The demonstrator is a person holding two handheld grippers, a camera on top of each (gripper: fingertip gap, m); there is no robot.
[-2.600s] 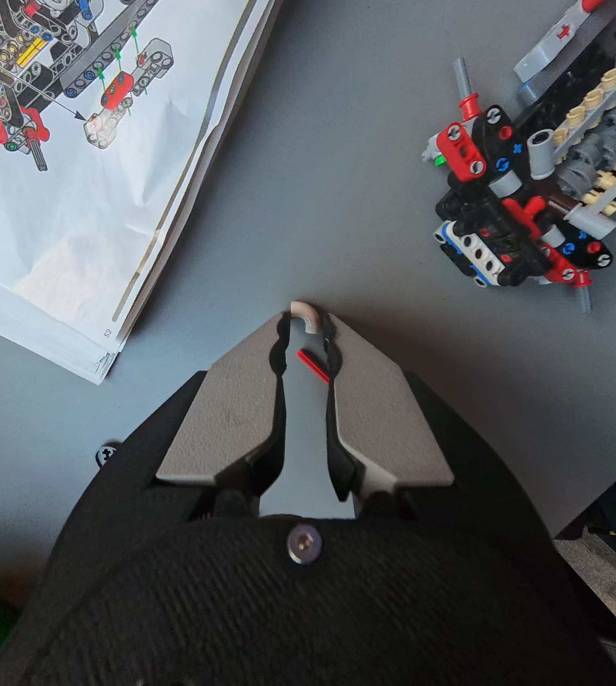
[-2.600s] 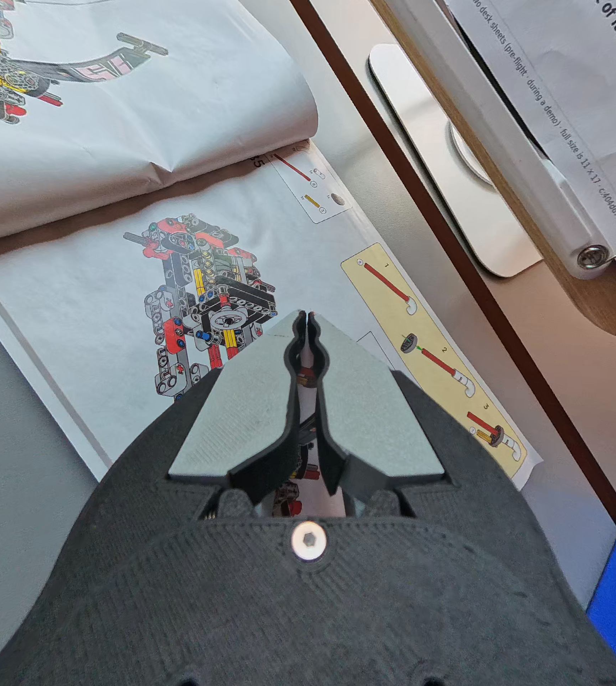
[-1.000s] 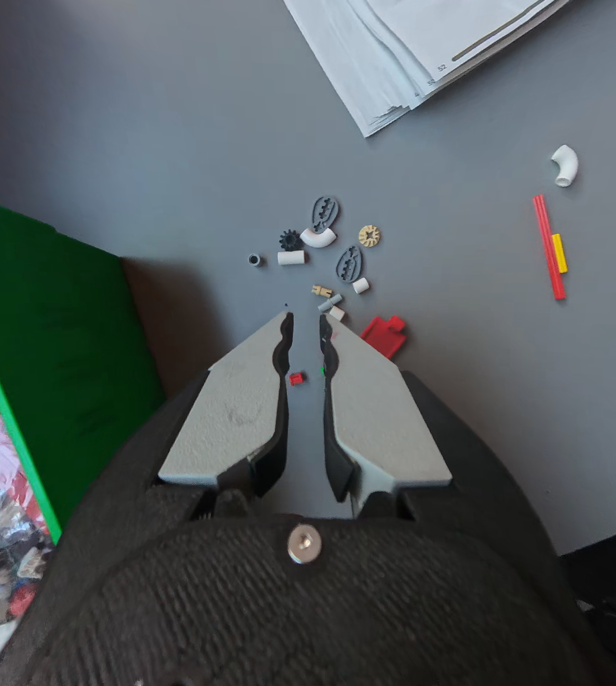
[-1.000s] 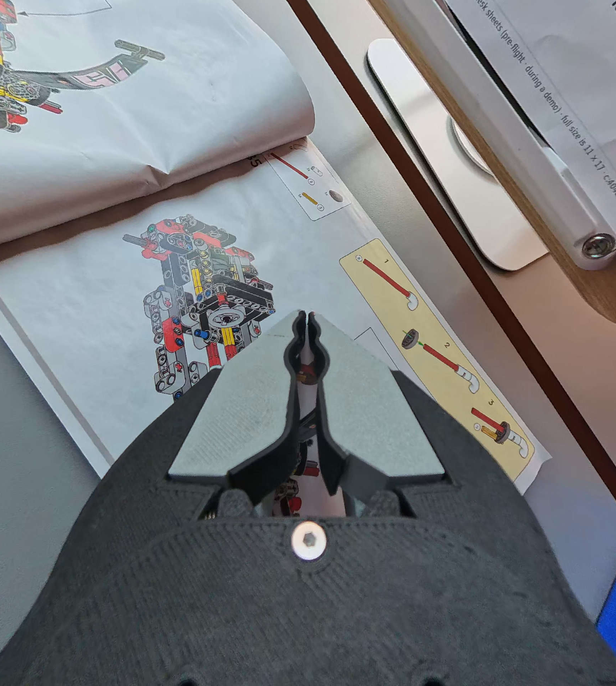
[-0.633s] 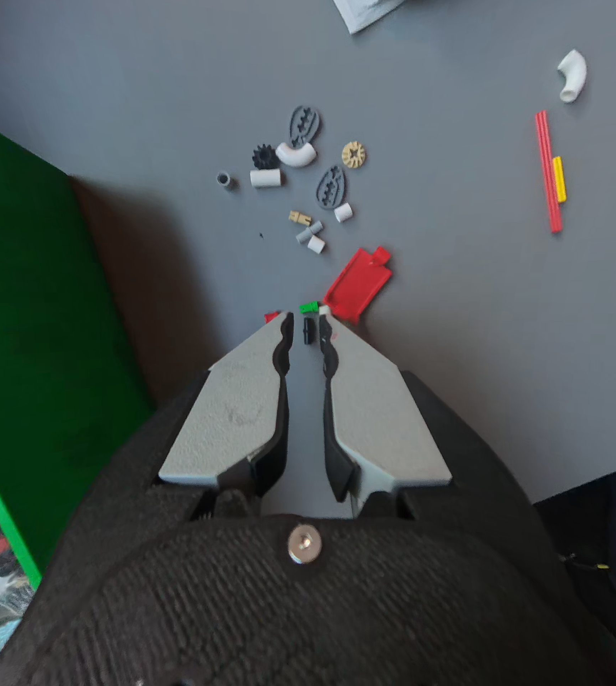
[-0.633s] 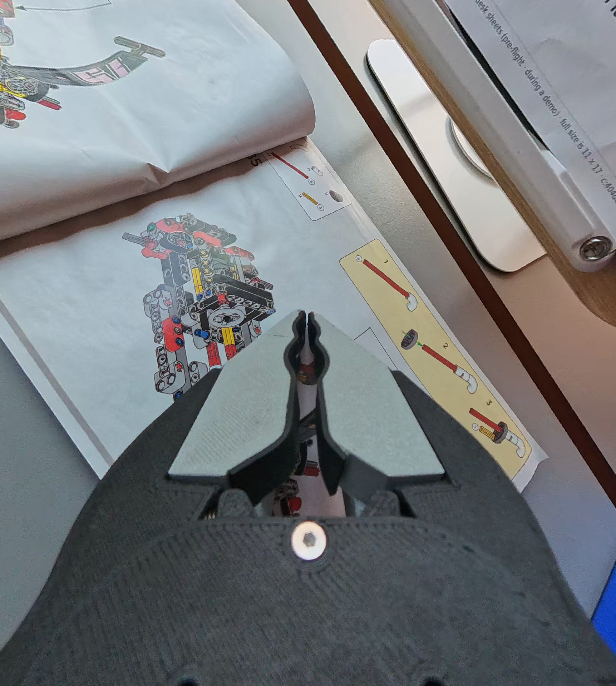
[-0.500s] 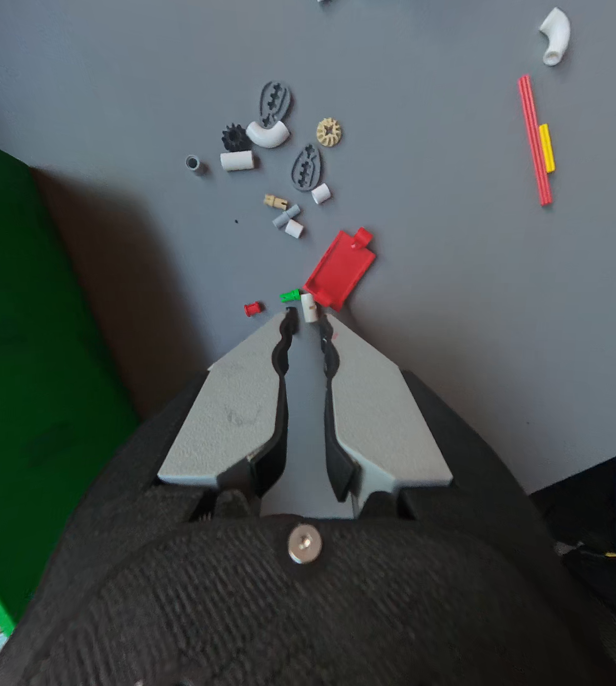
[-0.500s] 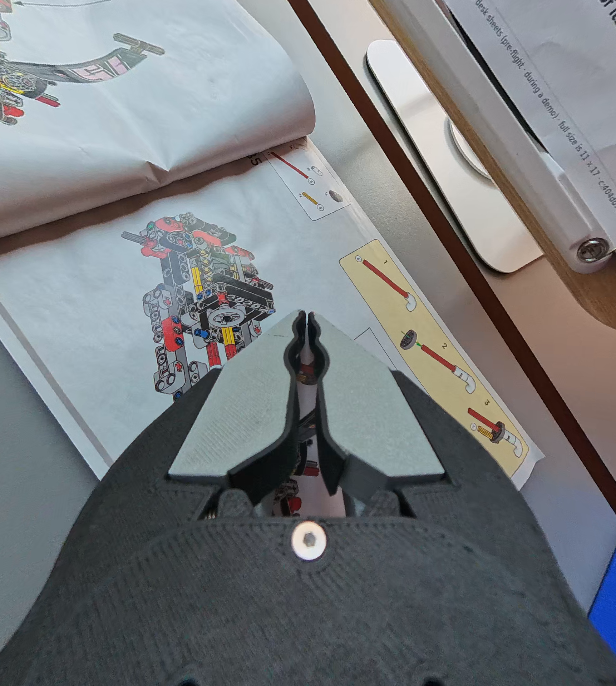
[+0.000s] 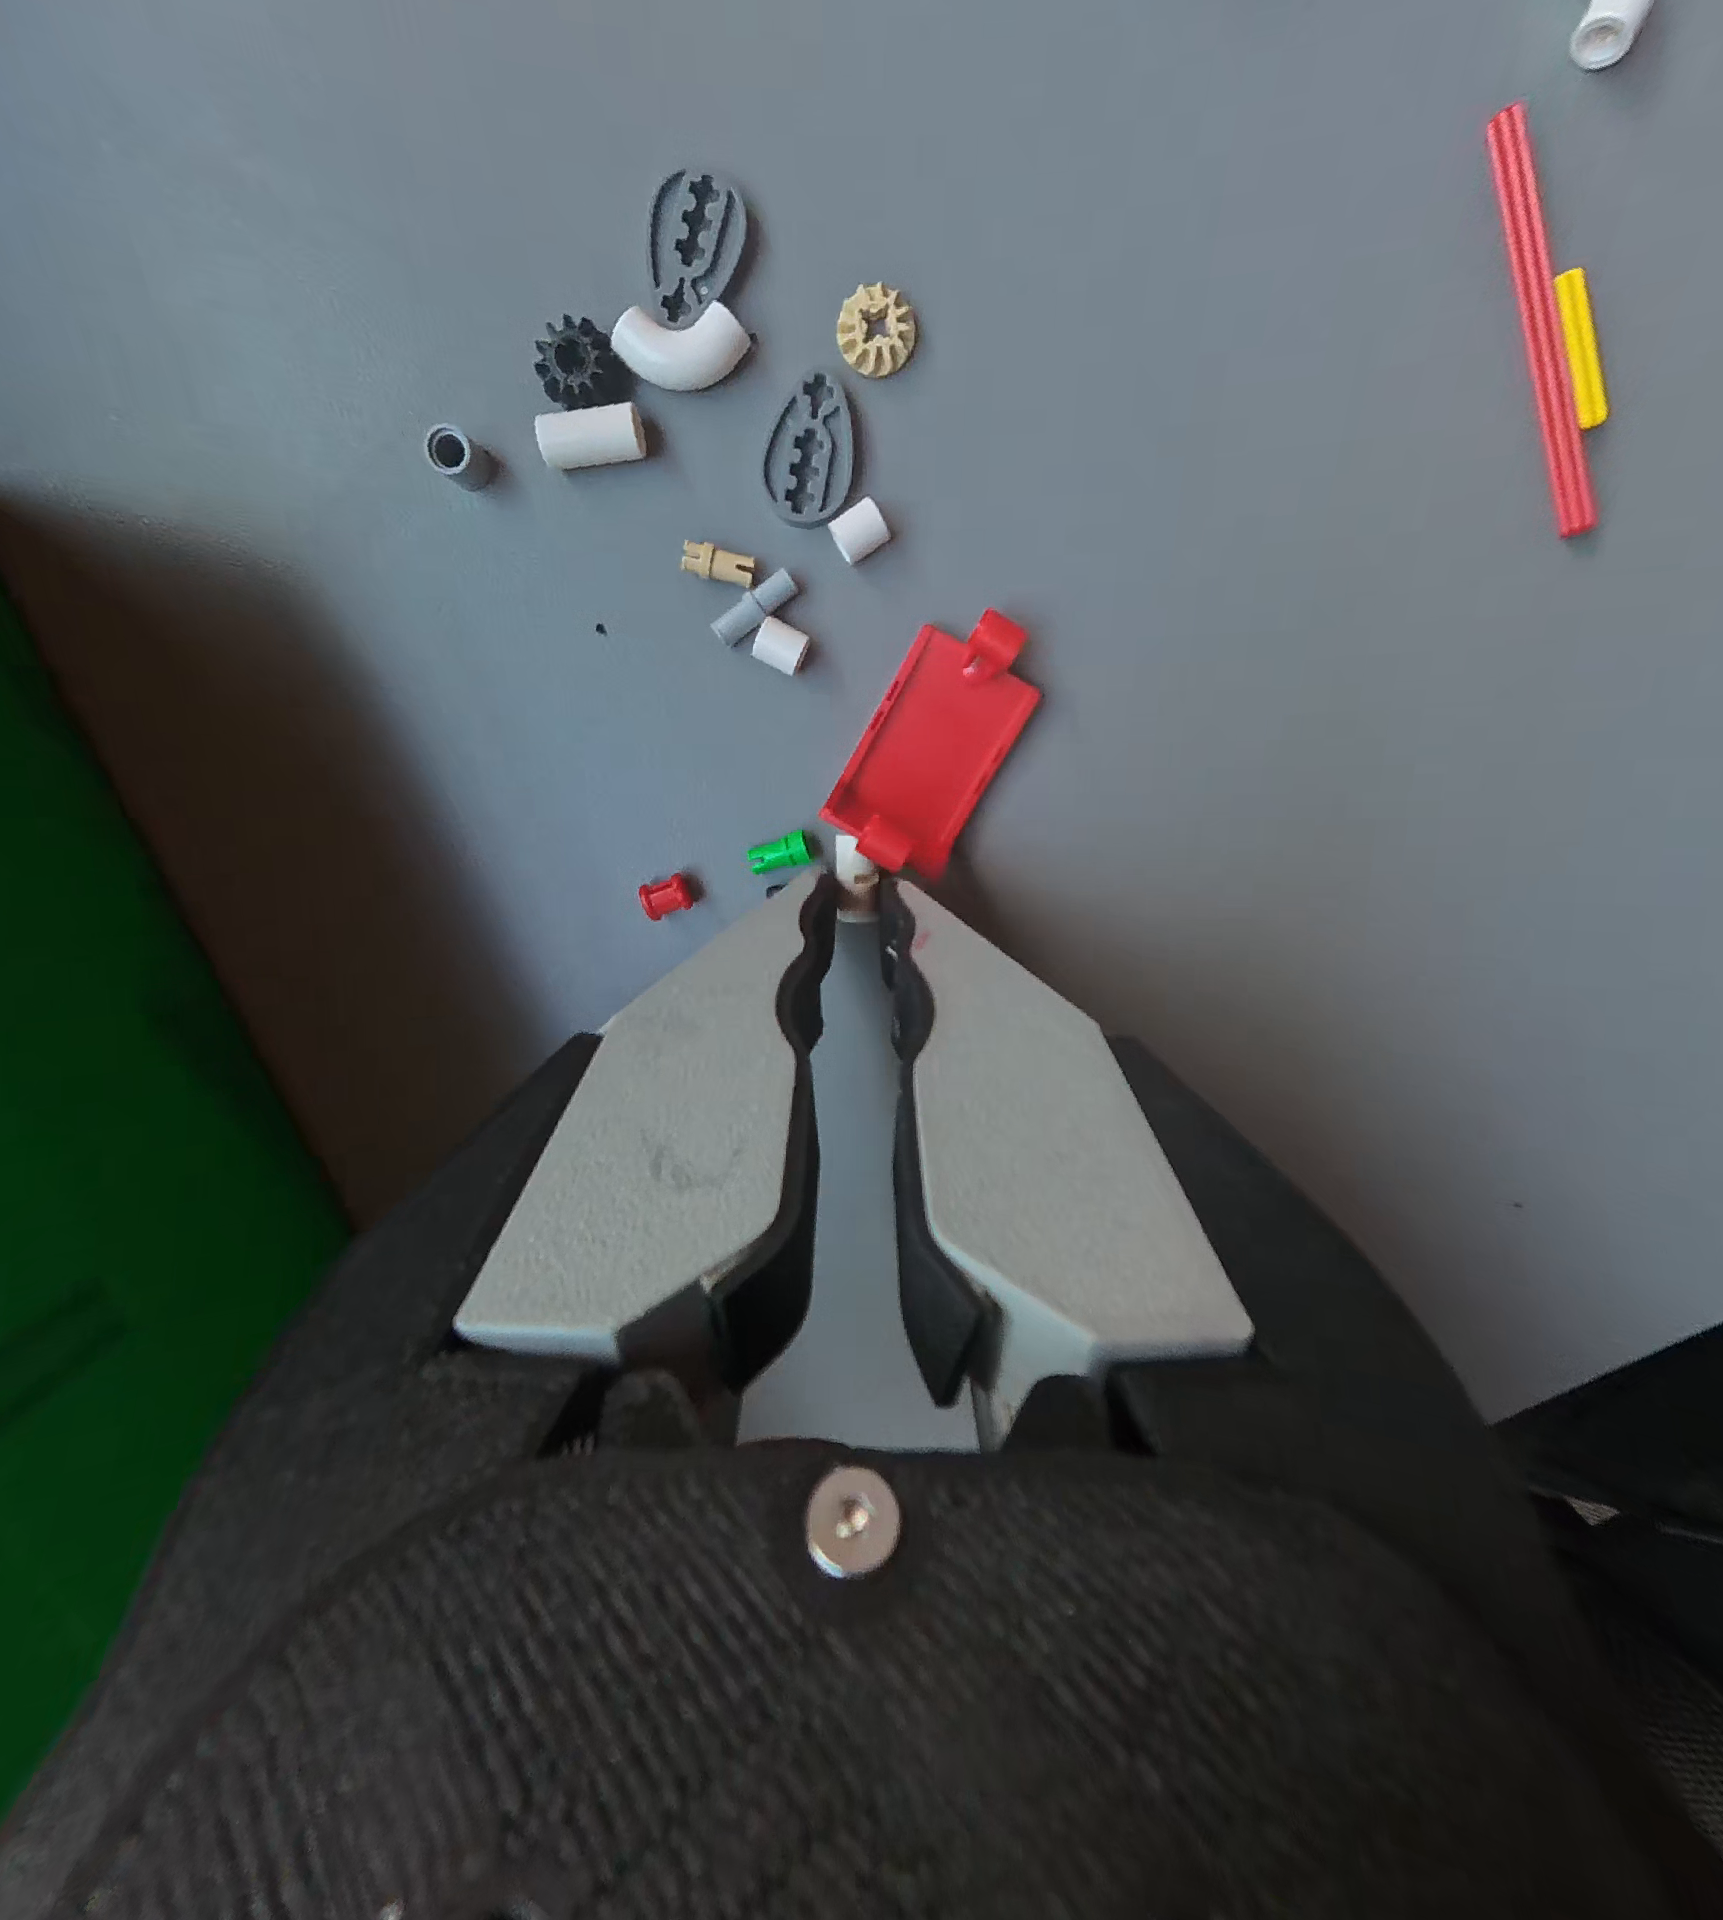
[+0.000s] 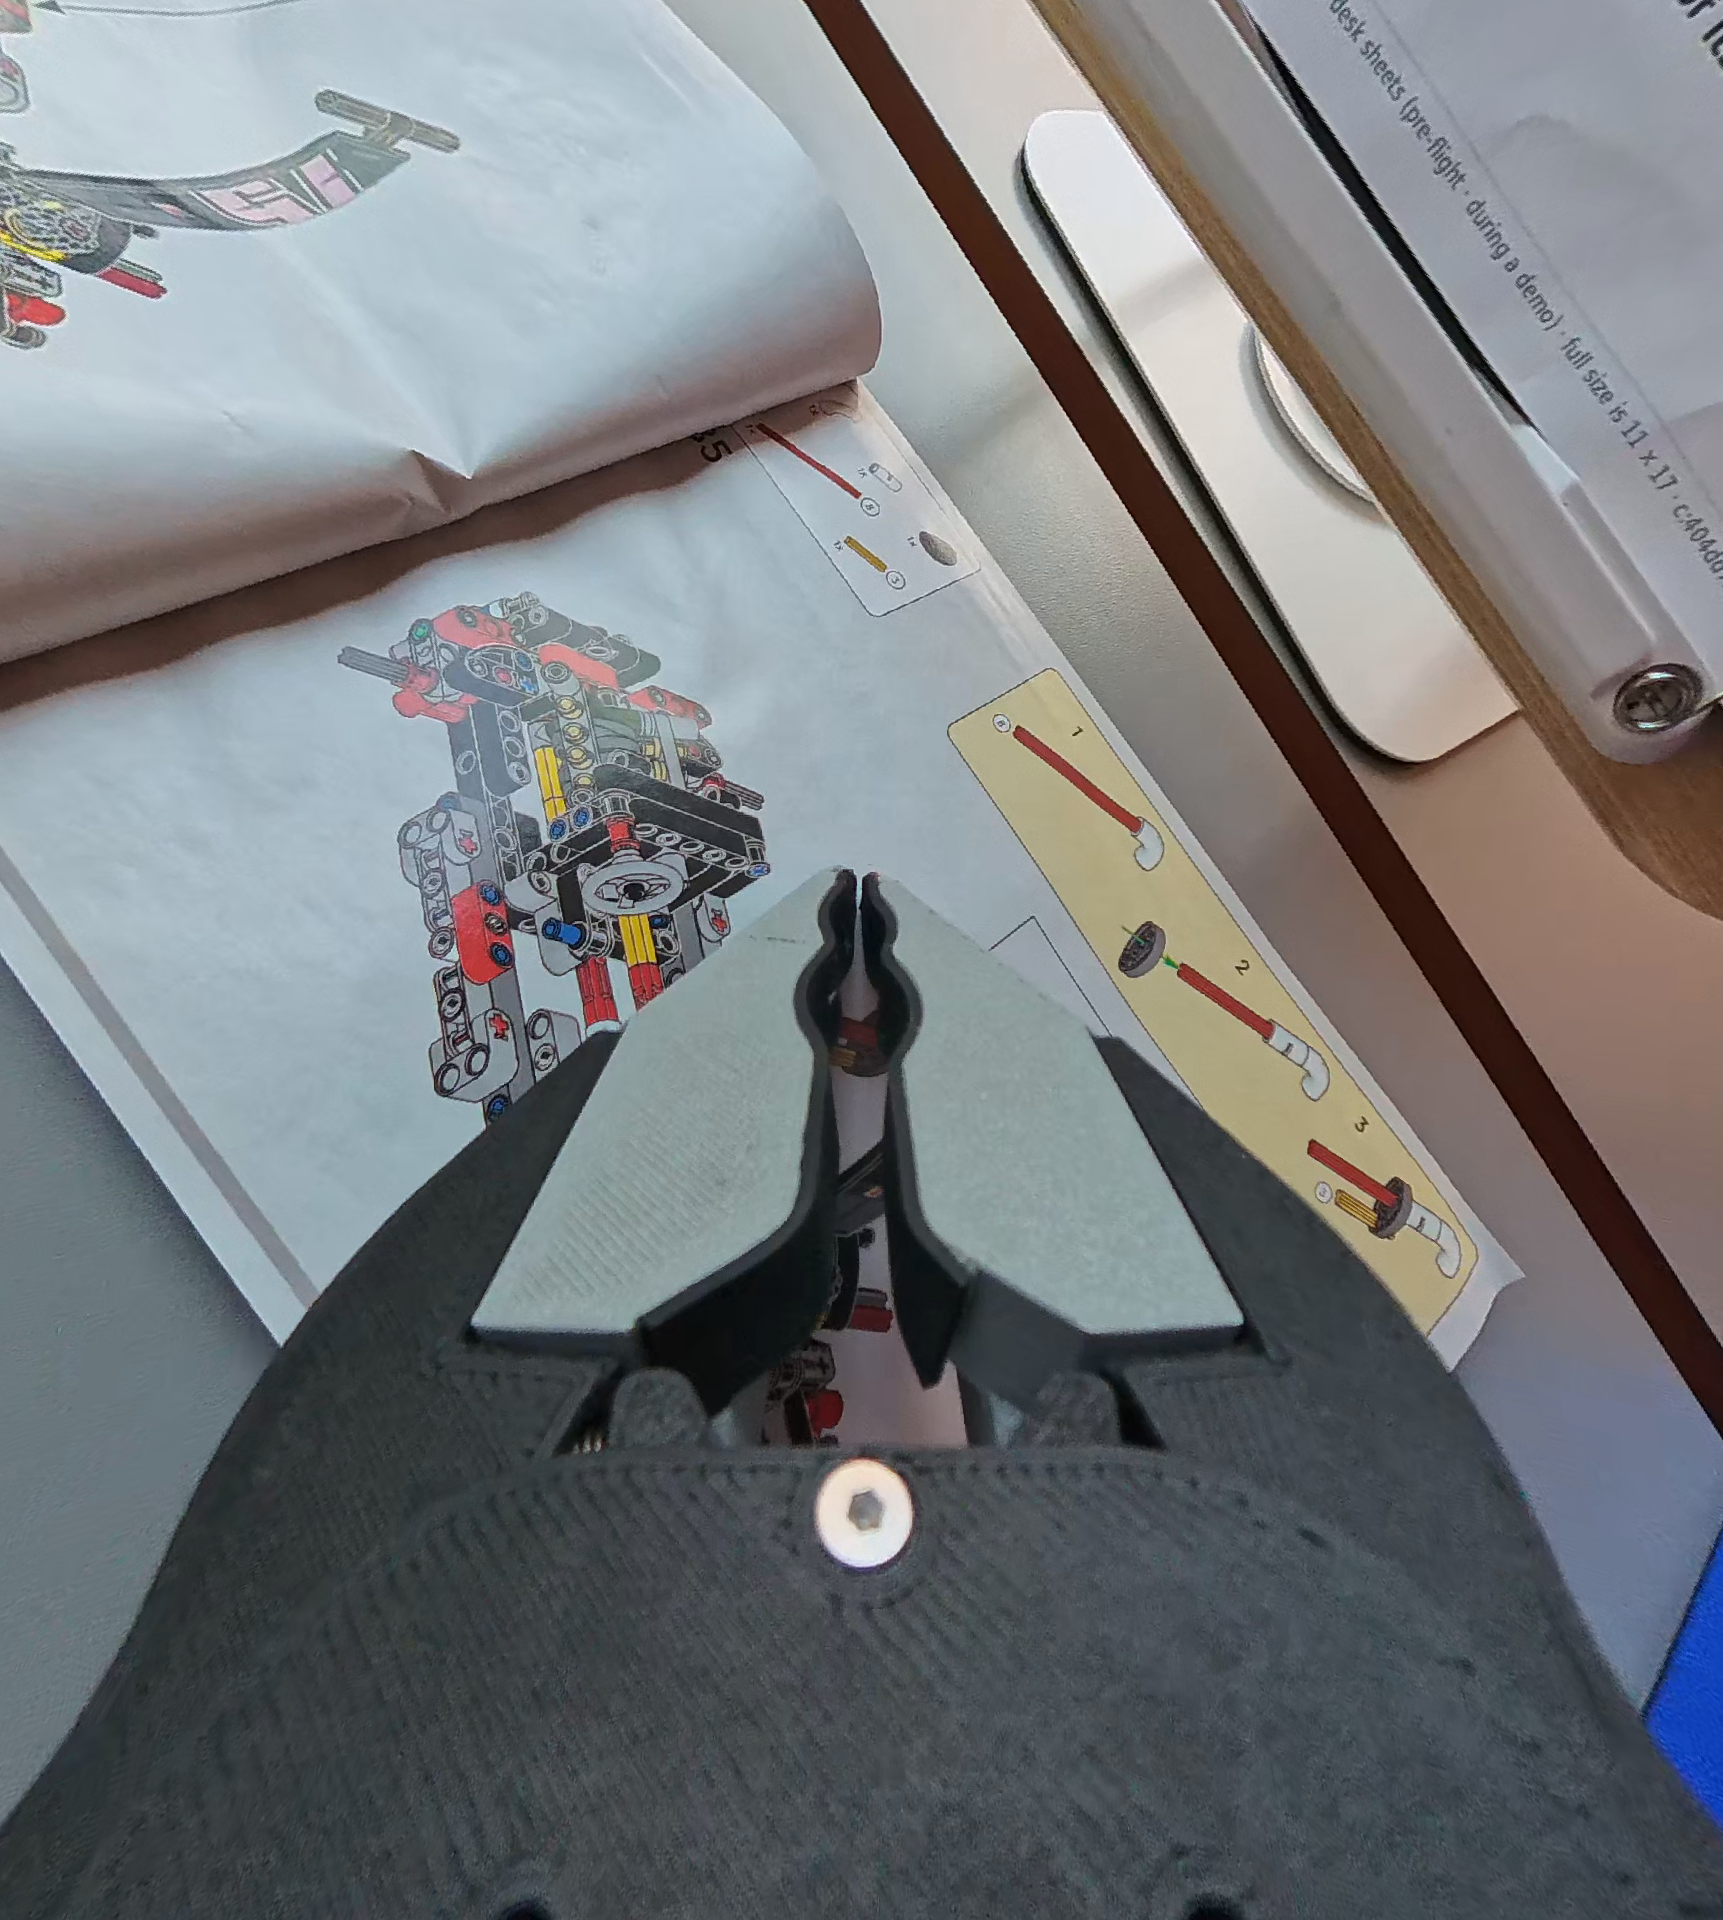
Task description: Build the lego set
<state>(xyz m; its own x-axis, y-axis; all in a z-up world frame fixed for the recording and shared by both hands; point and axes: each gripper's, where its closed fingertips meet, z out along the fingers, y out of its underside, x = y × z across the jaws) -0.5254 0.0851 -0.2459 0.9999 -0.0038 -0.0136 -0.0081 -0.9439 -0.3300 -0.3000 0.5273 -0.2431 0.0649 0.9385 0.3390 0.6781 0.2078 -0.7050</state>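
left wrist view shows the left gripper (image 9: 855, 902) low on the grey table (image 9: 1252, 727), fingers nipping a small white peg (image 9: 851, 871) beside a red plate (image 9: 935, 750), while the right gripper (image 10: 858, 885) hovers pinched together over an open booklet (image 10: 213, 883).

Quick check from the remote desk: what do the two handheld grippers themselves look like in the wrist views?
Both match: the left gripper and right gripper each have a black ribbed printed body, a silver screw at centre, two flat grey wedge-shaped fingers tapering to a point, and wavy black pads along the inner edges. No cables, sleeves or hands show.
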